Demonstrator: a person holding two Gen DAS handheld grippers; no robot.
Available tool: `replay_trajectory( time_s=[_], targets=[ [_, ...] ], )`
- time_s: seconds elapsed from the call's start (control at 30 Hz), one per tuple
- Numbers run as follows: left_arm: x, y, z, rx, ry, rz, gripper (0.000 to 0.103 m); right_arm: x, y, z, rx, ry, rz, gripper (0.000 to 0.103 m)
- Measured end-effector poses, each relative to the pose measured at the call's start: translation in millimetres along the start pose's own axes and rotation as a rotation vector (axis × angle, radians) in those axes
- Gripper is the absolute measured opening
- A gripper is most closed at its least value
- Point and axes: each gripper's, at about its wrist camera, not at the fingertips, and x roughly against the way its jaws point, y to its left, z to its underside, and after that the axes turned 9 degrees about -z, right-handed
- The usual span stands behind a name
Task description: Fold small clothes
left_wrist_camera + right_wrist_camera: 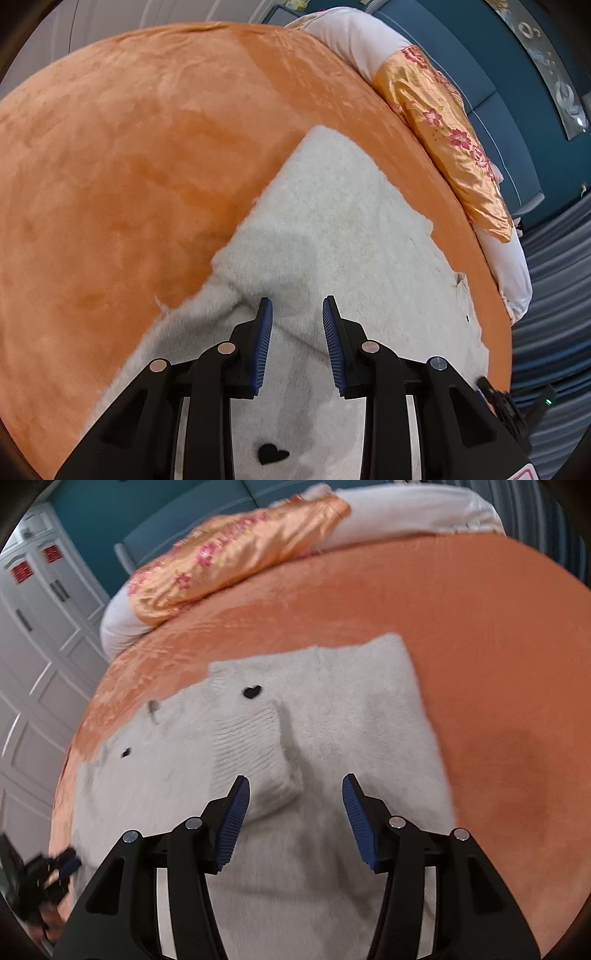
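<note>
Orange plush bedding (129, 166) is spread with a fuzzy white sweater (332, 221), partly folded, one ribbed cuff (255, 753) laid across its middle. Both the left gripper (297, 314) and right gripper (295, 794) are held above the sweater with jaws parted and nothing gripped; a hem grasp is judged to be needed next

No readable words, brand names or numbers anywhere. Only signs: two red square paper decorations (36, 562) stuck on the white panelled wardrobe doors (44, 635), their characters too blurred to read, and small black heart-shaped marks (252, 691) on the fluffy white knitted garment (332, 720).
</note>
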Motion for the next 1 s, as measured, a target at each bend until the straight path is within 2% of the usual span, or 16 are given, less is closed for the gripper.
replay_trajectory(
  time_s=[0.07, 0.13, 0.2, 0.23, 0.27, 0.33, 0.37, 0.47, 0.53, 0.57, 0.63, 0.7, 0.77, 0.83, 0.9, 1.0],
  targets=[
    [5.1, 2.2, 6.5, 0.025, 0.001, 0.015, 0.028, -11.8, 1.4, -0.7, -0.011, 0.008, 0.009, 0.052],
    [6.8, 7.6, 11.0, 0.040, -0.005, 0.016, 0.028, -16.1, 9.4, 0.0, 0.013, 0.006, 0.000, 0.039],
    [-1.3, 7.9, 3.7, 0.039, -0.006, -0.012, 0.028, -19.3, 21.4, -1.5, 0.046, 0.017, -0.016, 0.010],
    [-2.8, 8.3, -0.8, 0.042, -0.016, -0.023, 0.027, -19.3, 28.5, -4.3, 0.063, 0.016, -0.023, 0.009],
    [-2.1, 6.0, -8.6, 0.033, -0.045, -0.049, 0.018, -17.3, 34.1, -7.5, 0.073, 0.012, -0.037, 0.008],
    [3.7, -0.3, -17.7, -0.001, -0.098, -0.091, 0.008, 10.8, 53.1, -20.2, 0.097, -0.077, -0.118, 0.007],
    [8.1, -5.6, -20.2, -0.029, -0.133, -0.110, 0.006, 41.3, 65.4, -27.2, 0.116, -0.170, -0.196, 0.007],
    [8.8, -17.0, -19.0, -0.096, -0.186, -0.147, 0.006, 97.8, 75.6, -25.0, 0.167, -0.345, -0.288, 0.007],
    [-0.7, -18.6, -13.6, -0.129, -0.181, -0.187, 0.005, 88.6, 55.3, -9.8, 0.153, -0.317, -0.208, 0.007],
    [-8.3, -17.5, -9.8, -0.137, -0.168, -0.207, 0.005, 51.8, 30.2, 0.6, 0.113, -0.189, -0.098, 0.006],
    [-16.8, -13.7, -4.7, -0.136, -0.148, -0.215, 0.005, -0.9, -18.5, 21.1, -0.027, 0.017, 0.000, 0.006],
    [-15.3, -12.8, -1.4, -0.155, -0.167, -0.216, 0.006, 13.5, -30.7, 24.8, -0.096, -0.053, -0.087, 0.006],
    [-15.3, -10.8, 0.1, -0.159, -0.174, -0.212, 0.007, 33.1, -21.0, 18.9, -0.071, -0.126, -0.121, 0.006],
    [-17.6, -7.3, 0.8, -0.151, -0.184, -0.203, 0.011, 27.2, -17.6, 17.2, -0.021, -0.107, -0.076, 0.007],
    [-19.4, -4.3, 3.4, -0.150, -0.207, -0.193, 0.013, 4.6, -25.1, 23.3, -0.011, -0.005, -0.004, 0.008],
    [-19.5, -5.8, 8.3, -0.170, -0.242, -0.193, 0.013, 30.3, -7.6, 24.3, 0.008, -0.108, 0.042, 0.011]
  ],
)
